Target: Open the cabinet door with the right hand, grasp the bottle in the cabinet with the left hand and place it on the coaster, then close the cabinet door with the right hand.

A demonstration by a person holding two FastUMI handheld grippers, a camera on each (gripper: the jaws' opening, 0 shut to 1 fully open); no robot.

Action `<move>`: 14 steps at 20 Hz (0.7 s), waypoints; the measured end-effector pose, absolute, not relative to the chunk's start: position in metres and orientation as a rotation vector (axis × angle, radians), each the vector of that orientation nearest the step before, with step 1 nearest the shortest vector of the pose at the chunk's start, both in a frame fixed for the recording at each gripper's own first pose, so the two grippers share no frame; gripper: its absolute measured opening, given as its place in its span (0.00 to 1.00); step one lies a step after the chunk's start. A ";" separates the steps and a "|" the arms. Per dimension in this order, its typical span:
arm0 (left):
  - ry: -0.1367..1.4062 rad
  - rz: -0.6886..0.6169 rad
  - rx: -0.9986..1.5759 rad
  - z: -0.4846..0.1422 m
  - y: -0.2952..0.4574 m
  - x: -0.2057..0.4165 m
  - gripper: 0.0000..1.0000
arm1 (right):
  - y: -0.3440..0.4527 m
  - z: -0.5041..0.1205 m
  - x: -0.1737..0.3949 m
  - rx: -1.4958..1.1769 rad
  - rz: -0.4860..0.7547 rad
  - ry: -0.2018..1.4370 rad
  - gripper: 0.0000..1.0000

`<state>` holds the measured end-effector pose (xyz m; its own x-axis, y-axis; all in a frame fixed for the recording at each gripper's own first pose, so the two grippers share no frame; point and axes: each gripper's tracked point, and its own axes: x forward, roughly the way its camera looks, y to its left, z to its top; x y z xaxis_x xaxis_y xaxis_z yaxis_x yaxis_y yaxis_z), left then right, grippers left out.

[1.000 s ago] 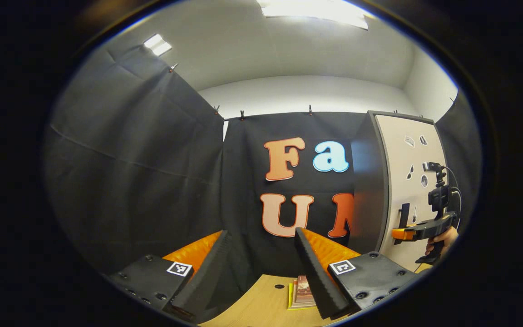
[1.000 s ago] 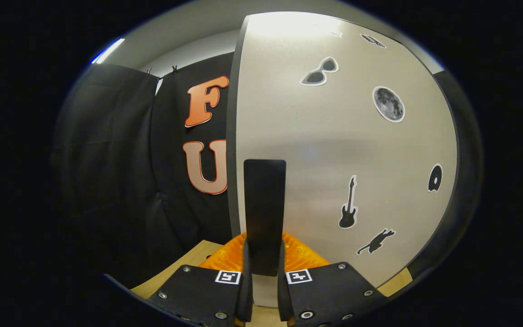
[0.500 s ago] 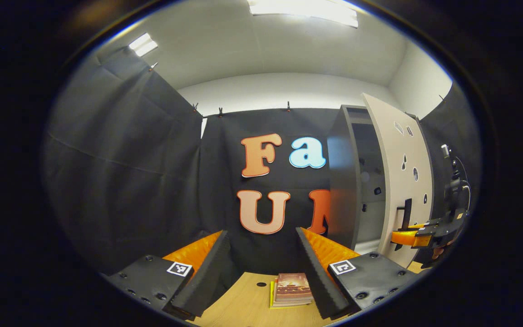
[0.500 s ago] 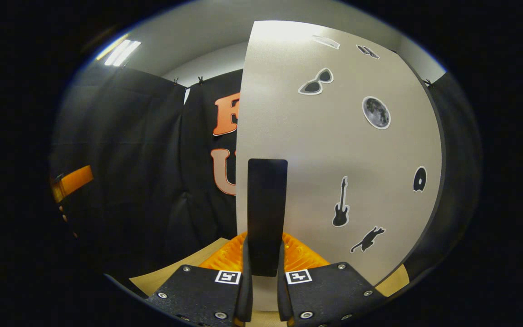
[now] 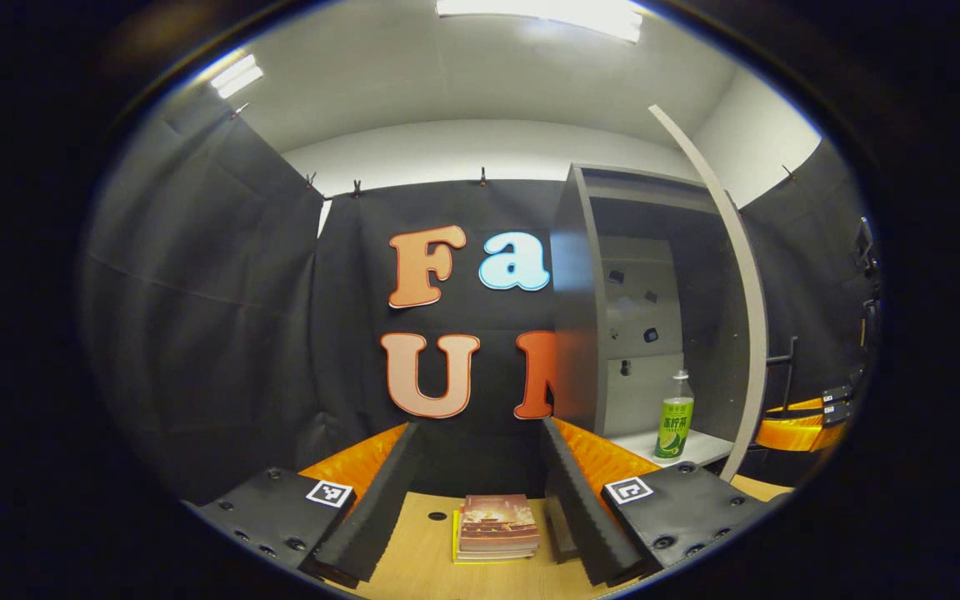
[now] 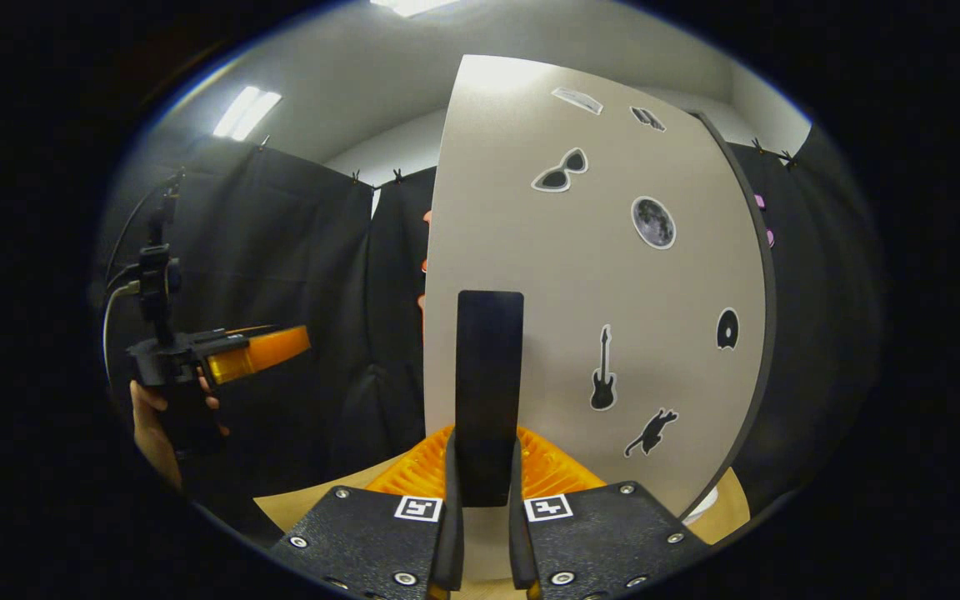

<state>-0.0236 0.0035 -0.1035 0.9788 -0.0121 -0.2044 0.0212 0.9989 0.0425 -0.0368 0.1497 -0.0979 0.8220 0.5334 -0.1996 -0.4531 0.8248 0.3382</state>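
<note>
A clear bottle (image 5: 674, 414) with a green label stands upright on the floor of the open grey cabinet (image 5: 573, 300). My left gripper (image 5: 480, 427) hovers open over the wooden table, left of the cabinet and short of the bottle. The pale cabinet door (image 6: 597, 292), covered in stickers, stands swung out. My right gripper (image 6: 484, 450) is shut on its black handle (image 6: 488, 375). In the left gripper view the door (image 5: 742, 275) shows edge-on, with the right gripper (image 5: 797, 425) behind it. In the right gripper view a hand (image 6: 151, 412) holds the left gripper (image 6: 259, 352) at the far left.
A small stack of books (image 5: 497, 527) lies on the wooden table (image 5: 422, 558) between the left gripper's fingers. Black cloth walls close the booth at the left and back. The swung-out door stands between the two grippers.
The right gripper has pulled the door from nearly closed to wide open, uncovering the bottle. The left gripper has come into sight in the right gripper view.
</note>
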 end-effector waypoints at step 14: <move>0.270 -0.258 -0.019 -0.179 -0.140 0.032 0.94 | 0.064 -0.088 -0.083 0.321 0.430 0.163 0.22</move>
